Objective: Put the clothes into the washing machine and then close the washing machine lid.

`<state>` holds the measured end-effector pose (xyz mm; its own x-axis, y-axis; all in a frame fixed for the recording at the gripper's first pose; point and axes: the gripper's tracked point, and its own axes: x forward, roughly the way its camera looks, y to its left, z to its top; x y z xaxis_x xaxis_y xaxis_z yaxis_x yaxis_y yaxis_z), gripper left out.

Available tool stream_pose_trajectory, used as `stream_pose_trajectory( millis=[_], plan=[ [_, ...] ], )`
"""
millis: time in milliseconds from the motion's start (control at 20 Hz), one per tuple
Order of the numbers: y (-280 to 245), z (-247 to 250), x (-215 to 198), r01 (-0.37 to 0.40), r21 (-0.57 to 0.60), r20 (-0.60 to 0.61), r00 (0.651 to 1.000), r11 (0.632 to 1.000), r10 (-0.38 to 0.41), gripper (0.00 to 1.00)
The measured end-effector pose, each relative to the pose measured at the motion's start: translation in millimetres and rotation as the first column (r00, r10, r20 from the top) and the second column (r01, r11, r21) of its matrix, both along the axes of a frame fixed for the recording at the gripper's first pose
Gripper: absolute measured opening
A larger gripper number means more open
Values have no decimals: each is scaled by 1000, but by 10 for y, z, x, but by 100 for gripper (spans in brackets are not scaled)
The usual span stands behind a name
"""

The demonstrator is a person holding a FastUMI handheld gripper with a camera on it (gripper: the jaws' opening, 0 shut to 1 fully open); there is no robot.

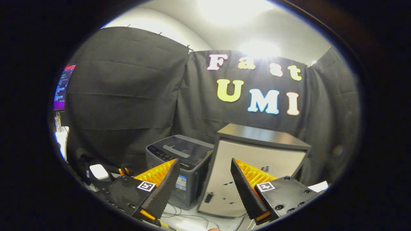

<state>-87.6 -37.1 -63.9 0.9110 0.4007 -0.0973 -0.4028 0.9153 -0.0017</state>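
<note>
Beyond the left finger, the washer [179, 166] stands with its lid down, touching a pale cabinet [253, 173]; no clothes in sight. Gripper [204, 183] fingers spread wide, holding nothing. Risk: reaching in before lifting that lid jams the fingers

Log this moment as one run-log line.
gripper: open, holding nothing | washing machine: beyond the fingers, lid down | cabinet: beside the machine | clothes: none seen | stage: approach, nothing loaded yet
</note>
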Motion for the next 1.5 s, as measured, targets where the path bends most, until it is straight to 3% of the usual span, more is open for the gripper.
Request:
stream_pose_trajectory(
  millis=[250, 500, 1500],
  plan=[
    [-521, 41, -162, 100, 29, 4, 995, 995, -100, 98],
    [-646, 82, -281, 136, 10, 38, 990, 991, -137, 98],
    [-493, -7, -311, 106, 3, 36, 994, 994, -106, 98]
  ],
)
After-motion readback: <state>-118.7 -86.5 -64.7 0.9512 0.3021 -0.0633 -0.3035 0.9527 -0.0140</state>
